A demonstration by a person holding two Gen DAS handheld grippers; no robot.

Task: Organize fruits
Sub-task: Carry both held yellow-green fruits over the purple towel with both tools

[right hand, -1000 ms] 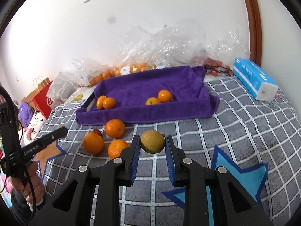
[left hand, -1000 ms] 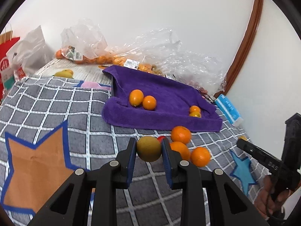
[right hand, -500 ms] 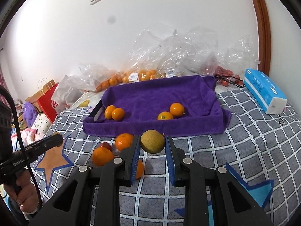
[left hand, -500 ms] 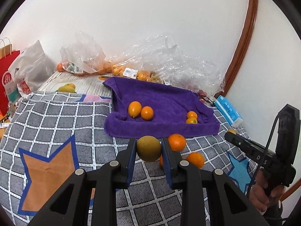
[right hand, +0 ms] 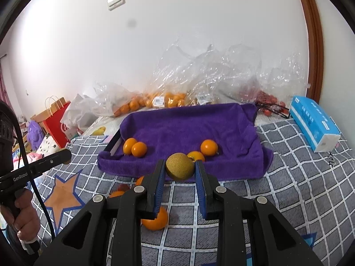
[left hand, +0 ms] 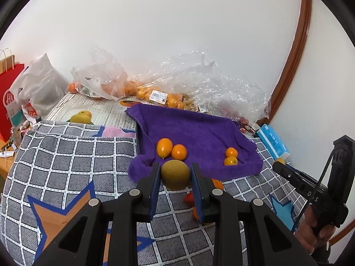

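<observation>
Four oranges (right hand: 208, 147) on the purple towel (right hand: 188, 122).

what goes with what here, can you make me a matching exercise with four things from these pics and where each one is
Things:
1. green-brown round fruit
2. blue tissue pack
3. red paper bag
4. pair of oranges

Places:
A. on the purple towel, in its left part
B. on the checked blanket at the far right, beside the towel
C. clamped in the left tool
D. standing off the left end of the bed

Pairs: 1-C, 2-B, 3-D, 4-A
</observation>
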